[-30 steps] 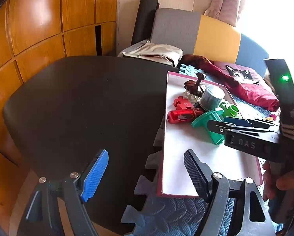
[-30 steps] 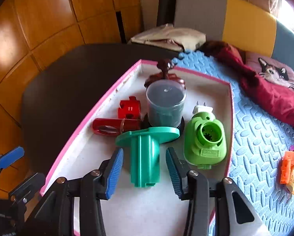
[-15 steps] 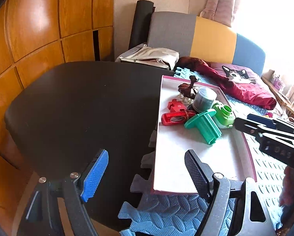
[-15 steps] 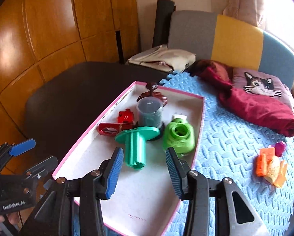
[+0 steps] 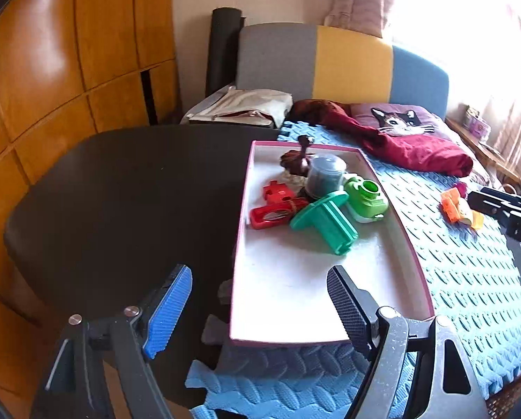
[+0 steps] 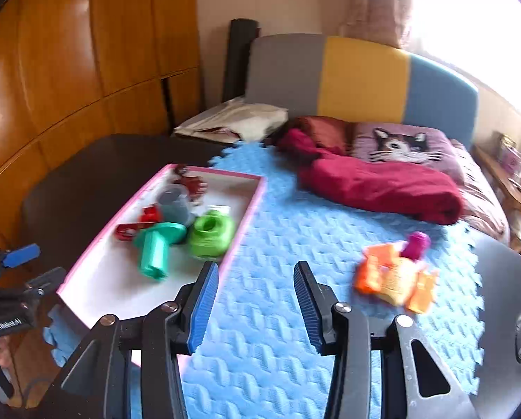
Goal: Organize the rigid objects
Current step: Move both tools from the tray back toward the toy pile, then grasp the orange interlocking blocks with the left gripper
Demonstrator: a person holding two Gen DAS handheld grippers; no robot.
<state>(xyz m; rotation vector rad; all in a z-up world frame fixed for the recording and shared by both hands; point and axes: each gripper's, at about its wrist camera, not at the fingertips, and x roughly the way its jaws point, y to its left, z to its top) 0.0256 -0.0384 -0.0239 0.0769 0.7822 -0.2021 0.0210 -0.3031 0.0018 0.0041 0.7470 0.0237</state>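
Note:
A white tray with a pink rim lies on a blue foam mat. In it lie a teal plastic part, a green round piece, a grey cup, red pieces and a dark brown figure. Orange and yellow pieces with a magenta one lie loose on the mat, right of the tray. My left gripper is open and empty before the tray's near edge. My right gripper is open and empty above the mat, between tray and orange pieces.
The blue foam mat covers part of a dark round table. A red cloth and a cat cushion lie at the back. A cloth bag sits behind the table. Wooden panels stand on the left.
My right gripper has pulled back from the teal part, which stays in the tray, and swung right over the mat. My left gripper has drawn back a little.

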